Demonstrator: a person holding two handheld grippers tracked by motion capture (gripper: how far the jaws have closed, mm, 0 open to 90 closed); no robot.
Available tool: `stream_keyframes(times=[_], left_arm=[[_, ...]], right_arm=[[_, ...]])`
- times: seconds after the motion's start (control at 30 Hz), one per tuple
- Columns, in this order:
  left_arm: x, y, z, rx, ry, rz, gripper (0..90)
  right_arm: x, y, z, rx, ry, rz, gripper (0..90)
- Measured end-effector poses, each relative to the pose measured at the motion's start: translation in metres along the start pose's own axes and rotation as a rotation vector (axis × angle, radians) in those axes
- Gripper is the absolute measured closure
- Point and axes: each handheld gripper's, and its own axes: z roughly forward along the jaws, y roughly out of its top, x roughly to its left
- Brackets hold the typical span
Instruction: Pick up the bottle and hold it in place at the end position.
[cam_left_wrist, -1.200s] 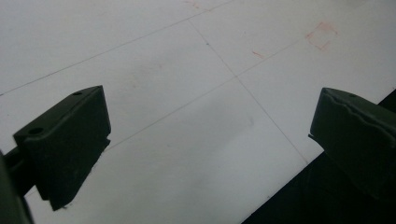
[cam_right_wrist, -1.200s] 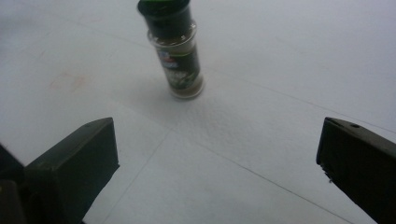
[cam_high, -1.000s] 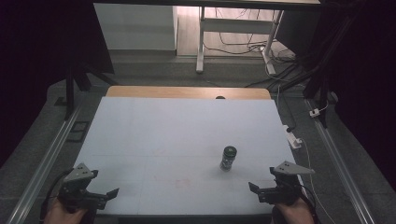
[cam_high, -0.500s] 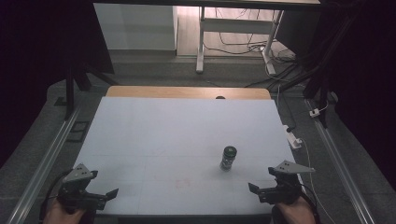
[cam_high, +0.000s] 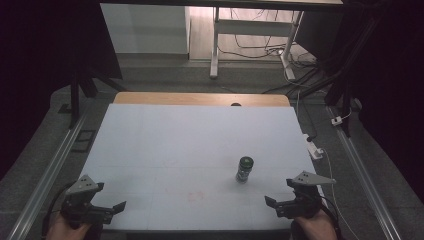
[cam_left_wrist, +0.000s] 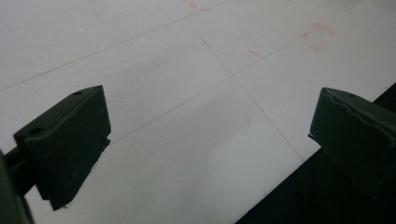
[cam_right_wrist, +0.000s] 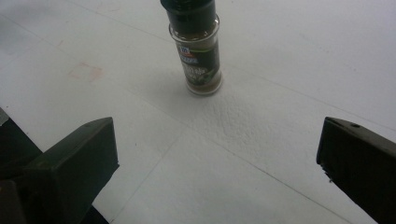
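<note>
Barely anything has shifted since a second ago: your left gripper has sunk a touch toward the near edge, and your right gripper sits about where it was. Both have their jaws spread wide and empty. The spice jar stands upright on the white table, right of centre, just ahead of your right gripper and well apart from the left. In the right gripper view the spice jar is ahead of the jaws, untouched. Judging by this, nothing is done yet; reach and grasp remain.
</note>
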Motion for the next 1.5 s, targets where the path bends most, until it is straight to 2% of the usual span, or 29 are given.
stream_keyframes(times=[0.33, 0.83, 1.13, 1.33, 1.5], left_arm=[[0.0, 0.0, 0.0, 0.003, 0.004, -0.002, 0.0], [0.0, 0.0, 0.001, 0.005, 0.003, -0.008, 0.0], [0.0, 0.0, 0.001, 0.008, 0.005, -0.011, 0.0], [0.0, 0.0, 0.001, 0.01, 0.007, -0.012, 0.0], [0.001, 0.0, 0.001, 0.014, 0.011, -0.015, 0.0]], right_arm=[[0.0, 0.004, 0.005, -0.021, 0.002, -0.034, 0.0], [0.0, 0.014, 0.026, -0.035, 0.049, -0.078, 0.0], [-0.001, 0.02, 0.043, -0.024, 0.08, -0.094, 0.0], [-0.002, 0.026, 0.053, -0.007, 0.101, -0.073, 0.0], [-0.002, 0.029, 0.061, 0.011, 0.13, -0.091, 0.0]])
